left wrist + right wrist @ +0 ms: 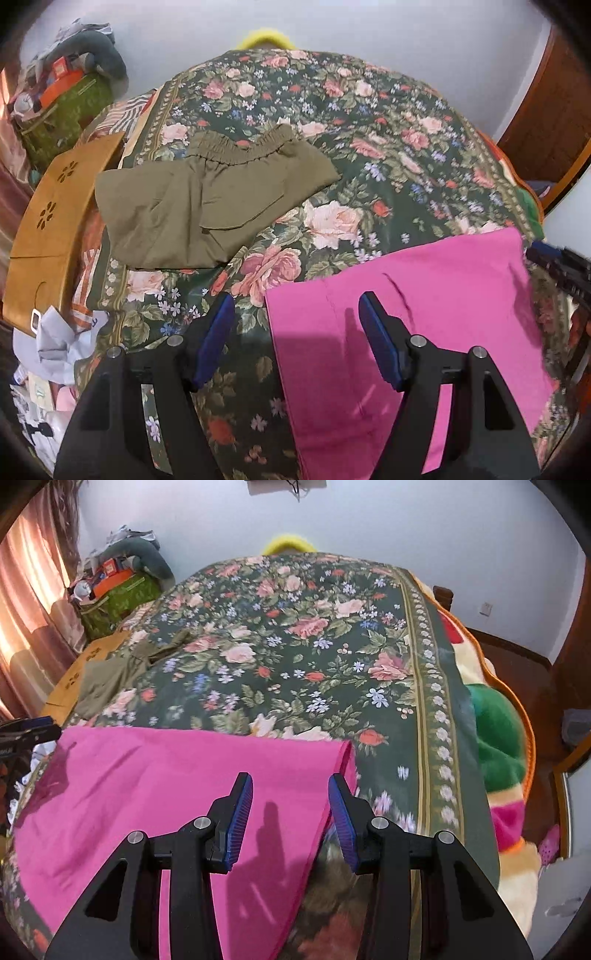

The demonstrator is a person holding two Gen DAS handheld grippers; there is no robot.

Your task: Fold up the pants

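Observation:
Pink pants (443, 295) lie flat on the near part of a floral bed cover (369, 129). My left gripper (295, 297) hovers open over their left edge, one finger above the cover and one above the pink cloth, nothing pinched. In the right wrist view the pink pants (166, 768) fill the lower left. My right gripper (290, 777) stands open across their right edge, with no cloth between the pads. Olive pants (207, 199) lie folded at the far left of the bed, and the olive pants (110, 679) show again far left in the right wrist view.
A wooden board (48, 221) rests beside the bed's left side, with loose papers (59, 343) below it. A green box (62, 122) piled with clutter stands further back. A colourful blanket (495, 731) hangs off the right side. A curtain (33, 590) covers the left wall.

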